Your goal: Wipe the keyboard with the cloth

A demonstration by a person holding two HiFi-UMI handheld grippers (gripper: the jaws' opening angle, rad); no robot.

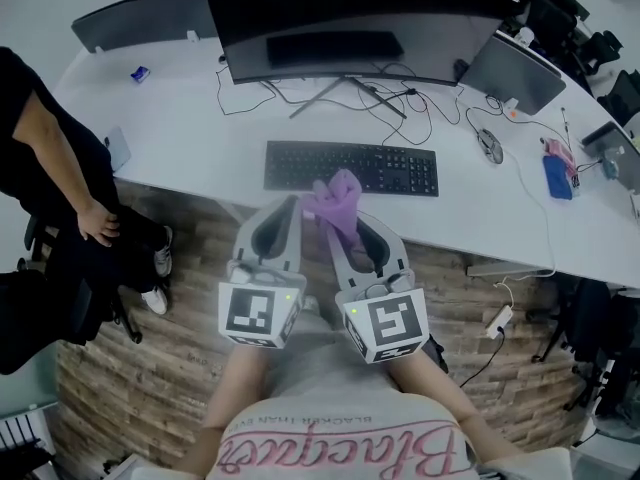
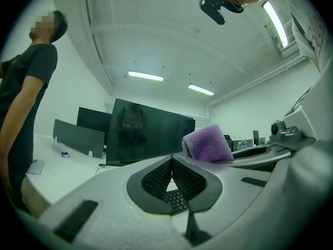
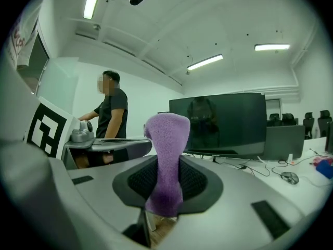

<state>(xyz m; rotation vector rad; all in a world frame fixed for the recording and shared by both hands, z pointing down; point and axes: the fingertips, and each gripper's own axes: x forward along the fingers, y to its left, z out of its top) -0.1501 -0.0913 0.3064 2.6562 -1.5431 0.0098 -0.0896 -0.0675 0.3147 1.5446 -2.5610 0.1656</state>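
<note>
Between right claw [image 1: 352, 230] jaws: cloth [image 3: 165, 155] clamped, loose end poking up past tips. Left claw [image 2: 171, 165] beside it, pinched closed, empty. Keyboard [image 1: 350, 168] just ahead of both claws, seemingly untouched. Risk: narrow pinch lets cloth slip, bare tips scrape keys.

You are working in an office. A long white desk [image 1: 170, 133] carries a wide monitor [image 1: 350, 13]. Before the monitor: keyboard [image 1: 350, 168]. Right of it: mouse [image 1: 490, 146], chairs [image 1: 598, 46]. Above it: ceiling strip lights [image 2: 145, 76].
</note>
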